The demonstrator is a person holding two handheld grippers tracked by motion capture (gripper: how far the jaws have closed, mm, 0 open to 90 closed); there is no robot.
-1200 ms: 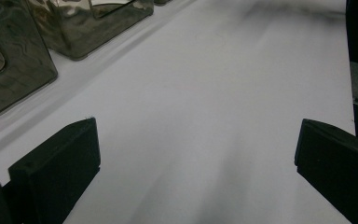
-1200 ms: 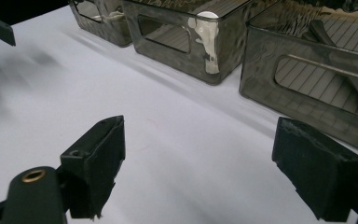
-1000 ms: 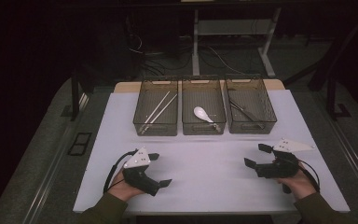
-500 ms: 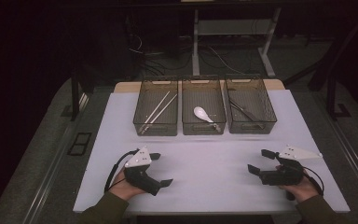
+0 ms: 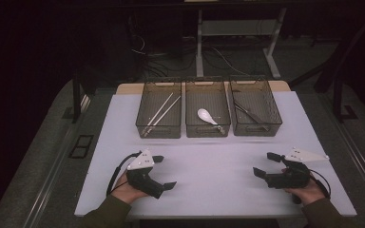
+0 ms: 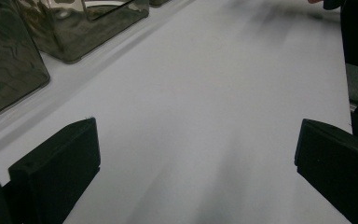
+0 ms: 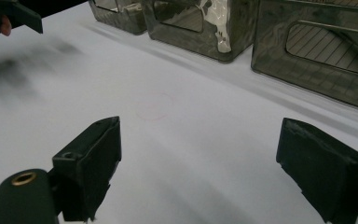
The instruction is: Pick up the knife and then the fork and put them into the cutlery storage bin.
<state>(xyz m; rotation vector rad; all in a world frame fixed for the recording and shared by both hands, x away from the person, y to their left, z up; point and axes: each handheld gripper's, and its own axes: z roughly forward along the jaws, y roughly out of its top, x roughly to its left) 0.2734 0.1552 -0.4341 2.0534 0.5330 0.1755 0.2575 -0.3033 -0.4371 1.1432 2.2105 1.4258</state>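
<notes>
A white table [image 5: 218,190] with a wooden edge at 12 o'clock stands on grey floor [image 5: 38,171]. At 12 o'clock behind it, a white desk frame [image 5: 237,28] and loose cables [image 5: 171,52] sit in a dark, unlit room; light falls on the tabletop.

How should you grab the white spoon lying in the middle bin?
Probably by its handle. The white ceramic spoon lies flat in the middle see-through mesh bin, bowl toward the far left, handle slanting toward the near right. The bowl is wide and rounded, so the slim handle fits better between jaws. Come straight down from above, since the bin's walls block the sides, with the jaws set across the handle.
</notes>
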